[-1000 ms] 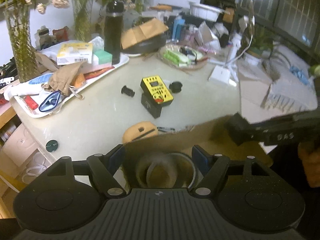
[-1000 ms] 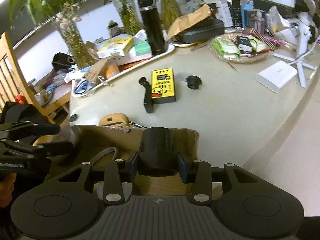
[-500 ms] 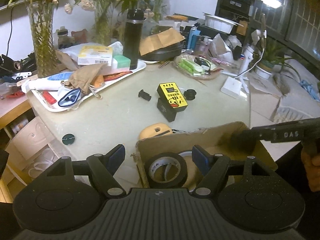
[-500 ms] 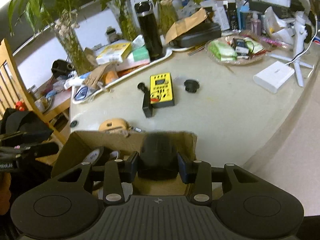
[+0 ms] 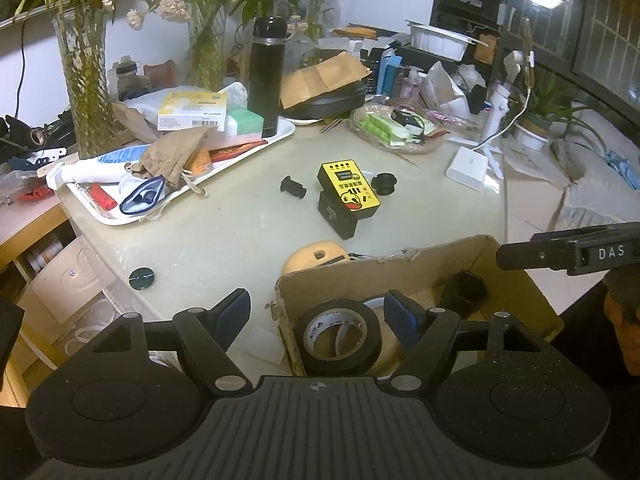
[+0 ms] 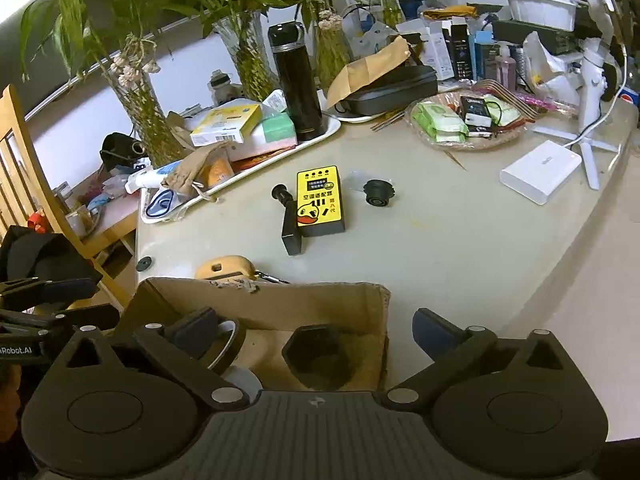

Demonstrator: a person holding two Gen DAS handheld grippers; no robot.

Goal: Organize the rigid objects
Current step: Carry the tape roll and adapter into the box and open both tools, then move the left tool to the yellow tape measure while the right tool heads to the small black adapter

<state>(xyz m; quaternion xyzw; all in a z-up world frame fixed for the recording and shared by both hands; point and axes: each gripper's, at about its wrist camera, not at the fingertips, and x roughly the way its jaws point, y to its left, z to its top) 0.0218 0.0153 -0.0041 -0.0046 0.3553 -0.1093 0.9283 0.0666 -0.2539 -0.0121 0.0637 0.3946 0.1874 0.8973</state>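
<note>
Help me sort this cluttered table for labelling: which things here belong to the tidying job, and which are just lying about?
Job:
cardboard box
black tape roll in it
black hexagonal part in it, right gripper just opened over it
yellow tester
black knob

Lying about:
black flask
white tray
vases

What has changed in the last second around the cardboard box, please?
The right gripper has just opened, dropping the black hexagonal part into the cardboard box. The left gripper stays open over the tape roll; the table items are unchanged.
</note>
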